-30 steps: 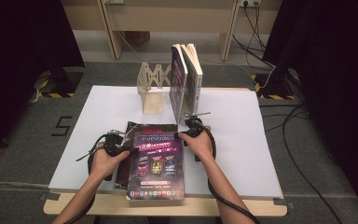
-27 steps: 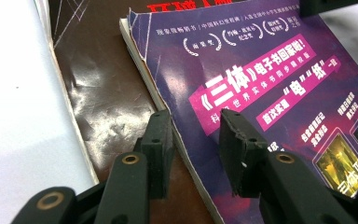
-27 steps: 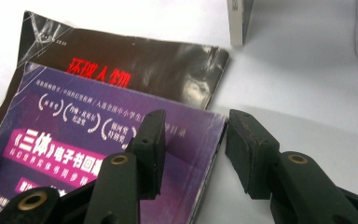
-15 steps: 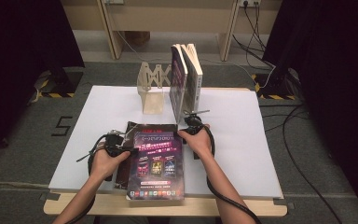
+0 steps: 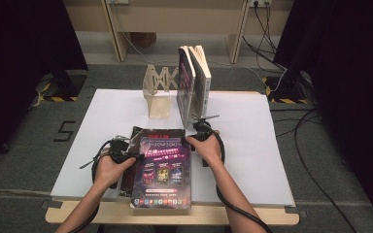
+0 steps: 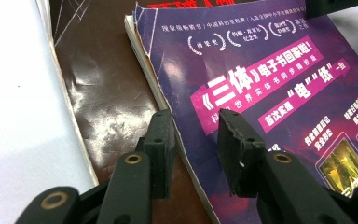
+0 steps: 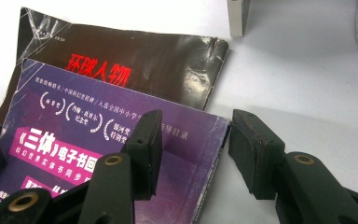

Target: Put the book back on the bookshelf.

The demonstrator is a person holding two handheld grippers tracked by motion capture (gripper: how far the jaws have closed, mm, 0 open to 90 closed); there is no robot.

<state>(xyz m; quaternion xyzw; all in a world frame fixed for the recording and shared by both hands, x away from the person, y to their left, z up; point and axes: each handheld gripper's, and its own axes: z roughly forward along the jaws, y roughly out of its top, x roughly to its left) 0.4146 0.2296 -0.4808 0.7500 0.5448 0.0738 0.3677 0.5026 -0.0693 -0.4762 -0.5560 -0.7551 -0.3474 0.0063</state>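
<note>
1. Purple, glossy and printed with white and pink Chinese lettering, the paperback magazine (image 5: pixel 162 170) lies flat near the front edge of the white rectangular table top (image 5: pixel 252 160), its near end reaching out over the wooden edge strip.
2. It rests on top of a dark brown glossy magazine with red lettering (image 5: pixel 148 132), which sticks out at the far end and along the left side.
3. In the left gripper view, the left gripper (image 6: pixel 191 135) has its black jaws apart, straddling the purple magazine's left edge: one jaw over the brown cover (image 6: pixel 107 107), the other over the purple cover (image 6: pixel 270 79). Whether the pads touch the paper cannot be told.
4. In the right gripper view, the right gripper (image 7: pixel 193 140) is also spread wide, one jaw over the purple cover (image 7: pixel 98 140) and the other outside the far right corner, above bare table.
5. In the high view each hand holds its gripper at one side of the magazine: left gripper (image 5: pixel 126 154), right gripper (image 5: pixel 194 141).
6. Farther back stand two upright books (image 5: pixel 194 82), just beside a pale wooden folding bookstand (image 5: pixel 159 90).
</note>
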